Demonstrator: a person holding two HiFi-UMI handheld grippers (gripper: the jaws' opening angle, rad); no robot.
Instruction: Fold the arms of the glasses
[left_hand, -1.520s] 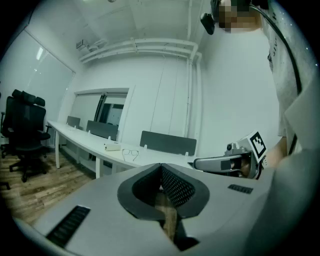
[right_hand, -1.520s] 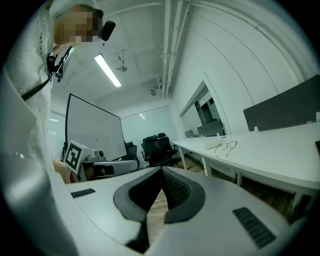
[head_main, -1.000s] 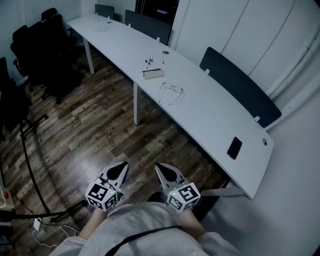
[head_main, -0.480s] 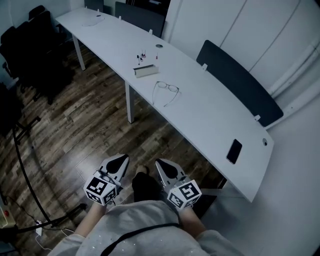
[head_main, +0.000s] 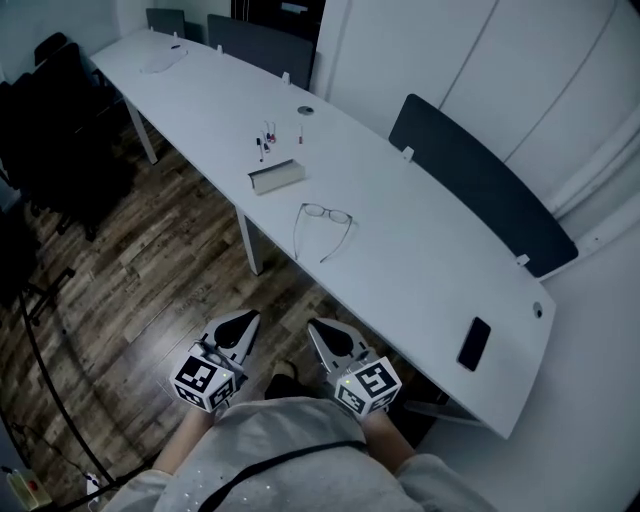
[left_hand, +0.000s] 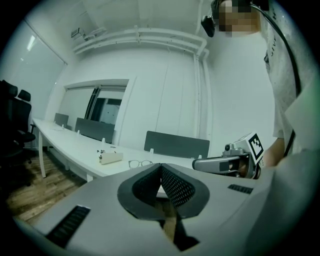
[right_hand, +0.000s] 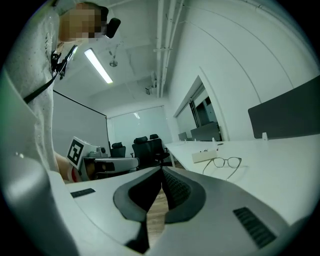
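Left gripper (head_main: 243, 322): held low in front of the person, over the wooden floor (head_main: 150, 250); fingers (left_hand: 176, 188) pressed together, holding nothing.
Right gripper (head_main: 322, 330): just beside it at 3 o'clock; fingers (right_hand: 176, 192) likewise closed tight and empty.
Glasses (head_main: 325, 213): on the white surface (head_main: 430, 260), at 12 o'clock from both grippers and well apart from them; both arms spread open, pointing toward the near edge.
Box (head_main: 276, 177): pale, near the glasses at their 10 o'clock.
Small items (head_main: 265, 140): beyond the box at 11 o'clock, perhaps pens or little bottles.
Phone (head_main: 473, 343): dark, at 4 o'clock of the glasses, well apart from them.
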